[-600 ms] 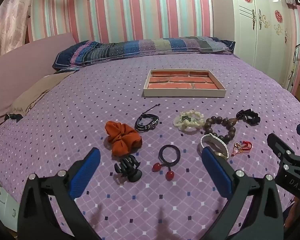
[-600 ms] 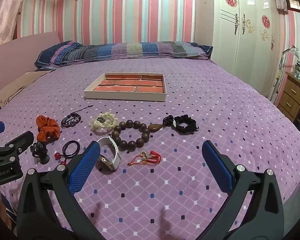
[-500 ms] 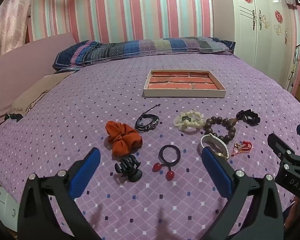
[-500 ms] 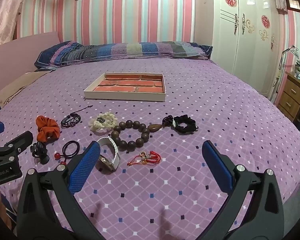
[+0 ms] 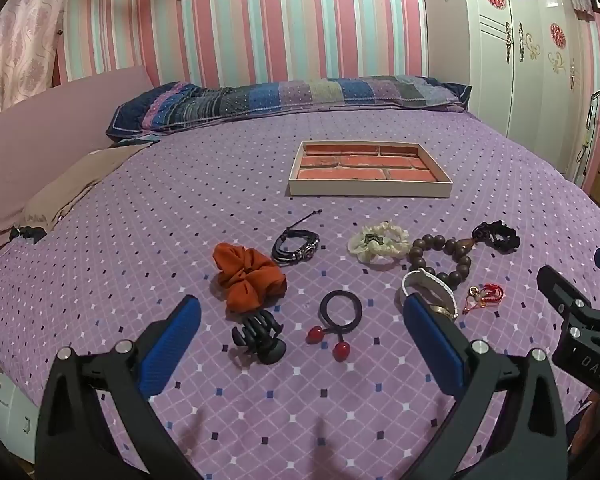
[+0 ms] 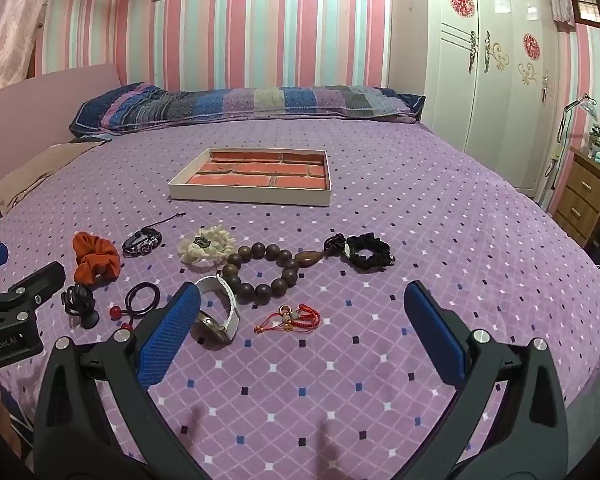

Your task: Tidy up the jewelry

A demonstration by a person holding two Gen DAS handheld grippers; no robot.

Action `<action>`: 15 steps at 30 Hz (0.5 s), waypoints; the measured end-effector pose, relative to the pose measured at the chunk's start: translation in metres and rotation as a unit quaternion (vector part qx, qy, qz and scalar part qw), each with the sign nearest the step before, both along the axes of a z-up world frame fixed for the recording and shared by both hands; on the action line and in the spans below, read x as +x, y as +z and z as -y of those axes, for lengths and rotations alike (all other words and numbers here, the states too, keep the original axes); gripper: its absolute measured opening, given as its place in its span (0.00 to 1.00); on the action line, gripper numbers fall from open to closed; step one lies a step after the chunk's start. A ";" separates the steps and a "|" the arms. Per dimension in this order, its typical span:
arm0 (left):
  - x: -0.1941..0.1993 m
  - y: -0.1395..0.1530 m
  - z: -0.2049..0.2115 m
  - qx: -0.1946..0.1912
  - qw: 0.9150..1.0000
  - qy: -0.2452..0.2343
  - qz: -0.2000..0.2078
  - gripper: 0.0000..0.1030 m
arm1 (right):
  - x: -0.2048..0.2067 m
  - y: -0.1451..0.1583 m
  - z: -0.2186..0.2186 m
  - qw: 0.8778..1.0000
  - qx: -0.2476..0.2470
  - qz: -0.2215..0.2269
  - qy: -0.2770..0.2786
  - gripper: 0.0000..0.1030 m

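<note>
Jewelry lies spread on the purple bedspread in front of a shallow white tray [image 5: 370, 191] with a brick-pattern floor, also in the right wrist view [image 6: 250, 197]. Nearest my open, empty left gripper [image 5: 300, 322] are an orange scrunchie [image 5: 247, 276], a black claw clip [image 5: 259, 339] and a black hair tie with red beads [image 5: 340, 314]. My open, empty right gripper [image 6: 302, 320] hovers near a white watch [image 6: 220, 312], a red string charm [image 6: 296, 318], a wooden bead bracelet [image 6: 264, 270] and a black scrunchie [image 6: 366, 251]. A cream scrunchie [image 6: 206, 245] and black leather bracelet [image 6: 143, 242] lie further back.
A striped pillow [image 5: 288, 100] lies along the far edge of the bed. A white wardrobe [image 6: 492, 80] stands at the right, with a wooden nightstand [image 6: 584, 196] beside the bed. A brown cloth [image 5: 72, 184] lies at the left.
</note>
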State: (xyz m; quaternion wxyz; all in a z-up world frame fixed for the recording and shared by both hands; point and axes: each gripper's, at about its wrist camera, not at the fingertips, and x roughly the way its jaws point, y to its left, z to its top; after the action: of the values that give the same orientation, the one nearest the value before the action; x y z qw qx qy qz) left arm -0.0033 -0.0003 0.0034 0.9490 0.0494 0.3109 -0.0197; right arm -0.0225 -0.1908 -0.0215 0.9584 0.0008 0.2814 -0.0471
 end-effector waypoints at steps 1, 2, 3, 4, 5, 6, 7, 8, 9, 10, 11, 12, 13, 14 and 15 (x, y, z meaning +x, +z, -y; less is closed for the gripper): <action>0.000 0.000 0.000 0.001 1.000 0.001 0.000 0.96 | 0.000 0.000 0.000 1.000 0.000 0.000 0.000 0.96; 0.000 0.000 0.000 0.000 1.000 0.000 0.000 0.96 | 0.000 0.002 0.000 1.000 -0.001 0.000 0.000 0.96; 0.000 -0.001 -0.001 0.000 1.000 0.000 0.000 0.96 | 0.000 0.003 0.001 1.000 -0.001 0.000 0.000 0.96; 0.000 -0.001 -0.002 0.000 1.000 0.001 0.000 0.96 | 0.000 0.003 0.001 1.000 -0.002 0.000 0.000 0.96; 0.001 -0.001 -0.002 0.000 1.000 0.001 0.000 0.96 | -0.001 0.004 0.001 1.000 -0.002 0.000 0.000 0.96; 0.000 -0.001 -0.002 0.001 1.000 0.001 0.001 0.96 | -0.001 0.004 0.001 1.000 -0.002 0.000 0.000 0.96; 0.000 0.000 -0.002 0.000 1.000 0.001 0.001 0.96 | -0.001 0.004 0.001 1.000 -0.002 0.000 -0.001 0.96; 0.000 0.001 -0.003 0.000 1.000 0.001 0.001 0.96 | -0.002 0.003 0.001 1.000 -0.002 0.000 0.000 0.96; 0.001 0.002 -0.003 0.000 1.000 0.001 0.001 0.96 | -0.002 0.003 0.001 1.000 -0.002 0.000 -0.001 0.96; 0.001 0.001 -0.003 0.000 1.000 0.001 0.001 0.96 | -0.002 0.003 0.000 1.000 -0.002 0.001 0.000 0.96; 0.000 0.002 -0.003 0.001 1.000 0.001 0.000 0.96 | -0.002 0.003 0.000 1.000 -0.002 0.000 0.000 0.96; 0.000 0.002 -0.004 0.000 1.000 0.001 0.000 0.96 | -0.002 0.003 0.000 1.000 -0.002 0.000 0.000 0.96; 0.000 0.002 -0.004 0.000 1.000 0.001 -0.001 0.96 | -0.001 0.005 0.001 1.000 -0.002 0.000 -0.001 0.96; 0.001 0.002 -0.005 0.000 1.000 0.001 -0.001 0.96 | -0.001 0.005 0.001 1.000 -0.002 0.000 -0.001 0.96; 0.001 0.003 -0.005 0.000 1.000 0.001 -0.001 0.96 | -0.001 0.005 0.001 1.000 -0.002 0.000 -0.001 0.96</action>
State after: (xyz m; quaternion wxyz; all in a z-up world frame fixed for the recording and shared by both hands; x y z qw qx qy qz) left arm -0.0023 0.0046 0.0062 0.9488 0.0493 0.3115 -0.0191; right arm -0.0236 -0.1917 -0.0170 0.9583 -0.0013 0.2814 -0.0487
